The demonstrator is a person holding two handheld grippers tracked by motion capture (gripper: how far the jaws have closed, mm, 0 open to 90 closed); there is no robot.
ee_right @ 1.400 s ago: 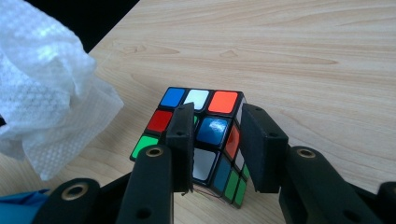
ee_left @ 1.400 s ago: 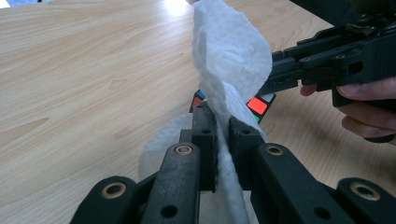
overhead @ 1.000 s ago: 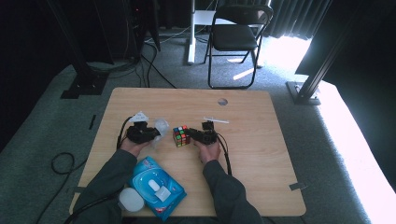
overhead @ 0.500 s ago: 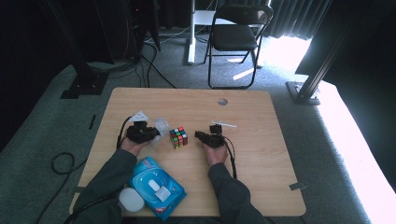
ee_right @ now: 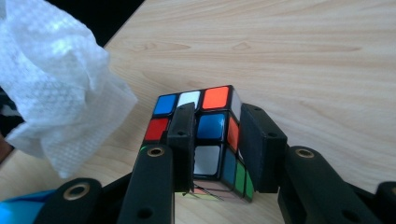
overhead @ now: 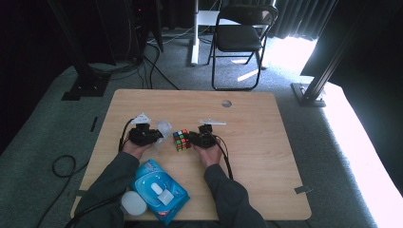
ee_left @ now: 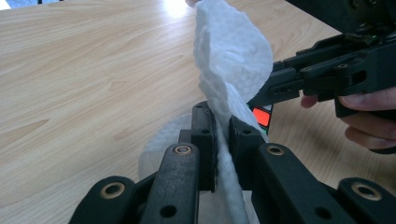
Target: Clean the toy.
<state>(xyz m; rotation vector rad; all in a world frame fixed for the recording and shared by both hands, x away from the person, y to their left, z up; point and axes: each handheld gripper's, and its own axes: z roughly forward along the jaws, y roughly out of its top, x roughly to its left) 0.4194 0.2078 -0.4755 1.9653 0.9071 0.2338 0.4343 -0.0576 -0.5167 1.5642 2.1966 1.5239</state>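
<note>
We're over the wooden table [overhead: 266,142] now, both forearms coming in from the near edge, and the right gripper [overhead: 196,139] has its jaws closed tight on the puzzle cube [overhead: 180,140], which sits near the middle of the table between the two hands. From the right gripper view we see it plainly: the cube [ee_right: 212,140] is squeezed between the two black jaws, one jaw across its front face and the other against its side, with blue, white, orange and red tiles facing up. Over to the left gripper [overhead: 157,135], and its jaws are pinched shut on a white wipe [overhead: 164,127]; in the left gripper view that wipe [ee_left: 231,65] stands up crumpled from between the pads, just beside the cube but we cannot tell if it touches. Nearer the person we spot a blue pack of wipes [overhead: 159,190] lying flat, and beside it a white round object [overhead: 133,203] at the table's edge.
</note>
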